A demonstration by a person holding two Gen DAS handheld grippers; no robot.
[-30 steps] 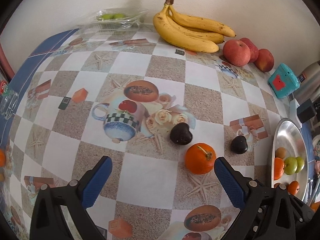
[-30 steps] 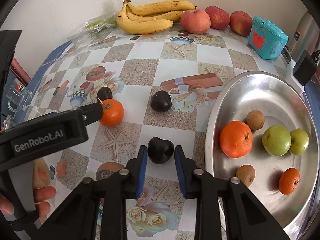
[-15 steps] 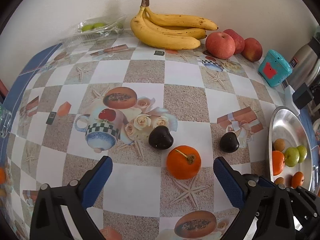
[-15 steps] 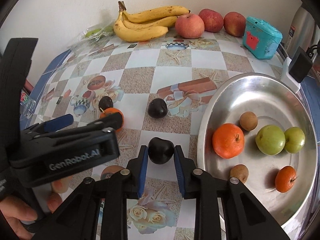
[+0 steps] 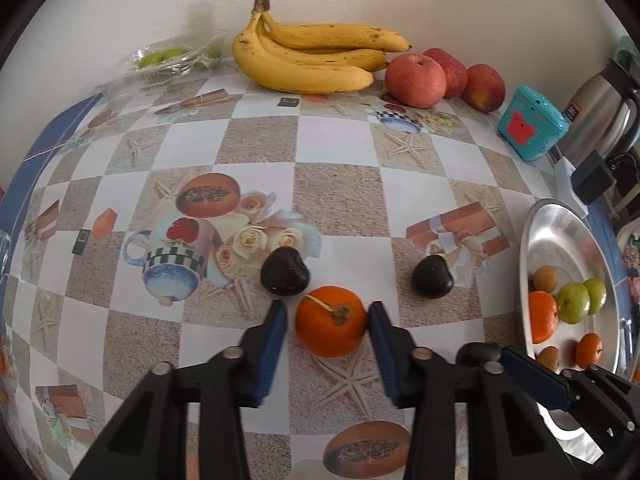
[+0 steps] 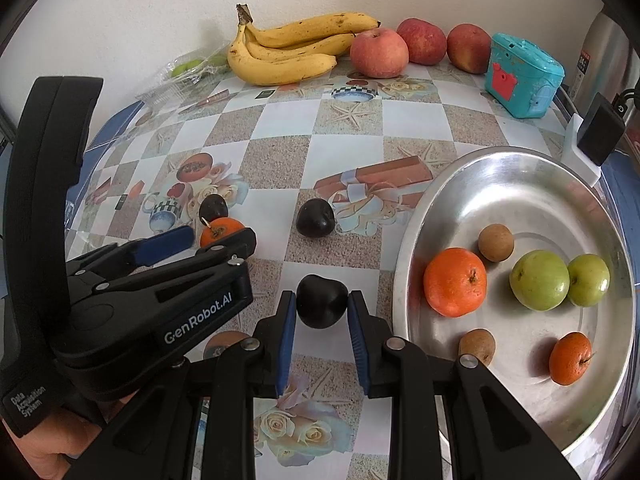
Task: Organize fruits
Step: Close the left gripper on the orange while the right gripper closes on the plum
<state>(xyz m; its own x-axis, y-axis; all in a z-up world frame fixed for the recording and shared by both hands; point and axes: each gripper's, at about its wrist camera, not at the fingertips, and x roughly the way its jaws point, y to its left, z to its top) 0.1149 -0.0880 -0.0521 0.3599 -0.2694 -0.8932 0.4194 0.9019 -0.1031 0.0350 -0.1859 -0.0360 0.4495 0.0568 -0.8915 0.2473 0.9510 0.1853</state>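
A stemmed orange (image 5: 332,322) lies on the patterned tablecloth between the blue pads of my left gripper (image 5: 327,307). The jaws are closing: the right pad is at its skin, while a sliver of gap shows at the left pad. In the right wrist view the left gripper (image 6: 219,236) reaches in from the left around that orange (image 6: 222,230). My right gripper (image 6: 322,312) is shut on a dark plum (image 6: 322,306), just left of the steel plate (image 6: 520,176). Two more dark plums (image 5: 285,271) (image 5: 433,278) lie on the cloth beyond the orange.
The steel plate (image 5: 560,240) holds a big orange (image 6: 455,281), two green fruits (image 6: 539,280), two small brown fruits and a small orange. Against the back wall are bananas (image 5: 304,64), three apples (image 5: 416,80), a teal toy box (image 5: 532,122), a thermos and a plastic bag of green fruits (image 5: 172,58).
My left gripper has come forward over the orange, and its jaws have narrowed from wide open to either side of it. The right gripper has stayed put with the plum.
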